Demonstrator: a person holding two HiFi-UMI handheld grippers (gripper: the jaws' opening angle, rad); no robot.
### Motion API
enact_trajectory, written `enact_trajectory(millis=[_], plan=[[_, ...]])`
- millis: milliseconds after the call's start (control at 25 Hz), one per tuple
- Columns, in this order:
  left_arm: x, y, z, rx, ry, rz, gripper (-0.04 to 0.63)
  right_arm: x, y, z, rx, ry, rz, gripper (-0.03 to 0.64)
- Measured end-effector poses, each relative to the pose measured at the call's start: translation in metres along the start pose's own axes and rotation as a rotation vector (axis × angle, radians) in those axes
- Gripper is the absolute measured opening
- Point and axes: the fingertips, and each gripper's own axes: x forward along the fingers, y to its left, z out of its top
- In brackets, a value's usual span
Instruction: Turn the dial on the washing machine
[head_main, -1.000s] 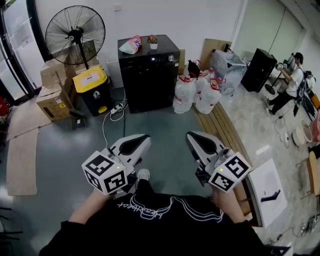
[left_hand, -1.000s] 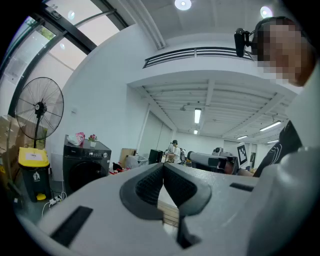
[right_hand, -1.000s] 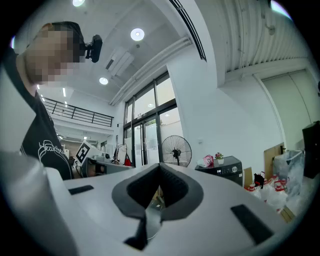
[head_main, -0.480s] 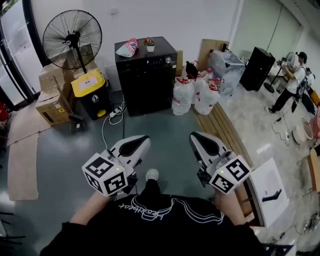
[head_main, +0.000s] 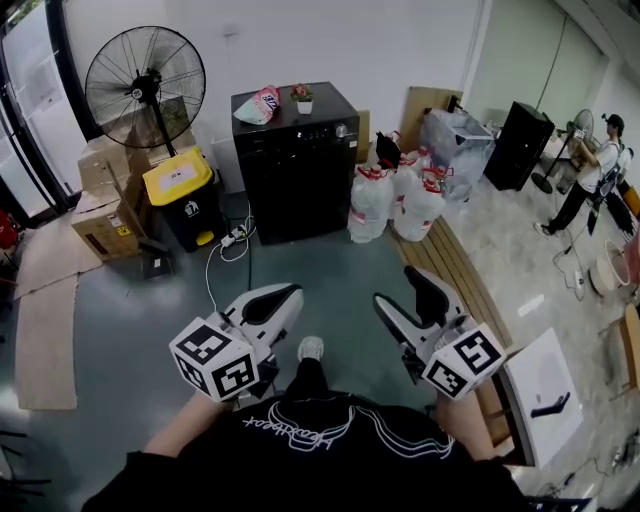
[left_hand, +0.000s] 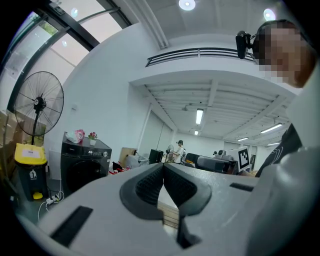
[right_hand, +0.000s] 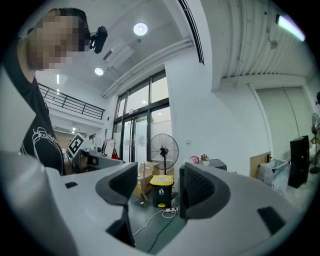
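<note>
Black washing machine (head_main: 298, 165) sits well apart at the far wall, its dial (head_main: 341, 130) small, so the empty right gripper (head_main: 405, 292), jaws just opening, may misalign; left gripper (head_main: 288, 295) closed, empty.

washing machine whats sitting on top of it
On the washing machine sit a pink and white bag, toward its left, and a small potted plant beside it. Nothing else shows up there. What the bag holds cannot be seen.
</note>
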Motion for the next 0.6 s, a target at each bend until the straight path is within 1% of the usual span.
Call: enact_trajectory(millis=[240, 600], plan=[[0.023, 0.033, -0.002, 0.001, -0.002, 0.001, 0.005, 0.030, -0.027, -0.011, -0.020, 0.027, -0.024, 0.348], [0.076, 0.118, 0.007, -0.041, 0.006, 0.028, 0.005, 0.100, -0.096, -0.028, 0.013, 0.050, -0.060, 0.377]])
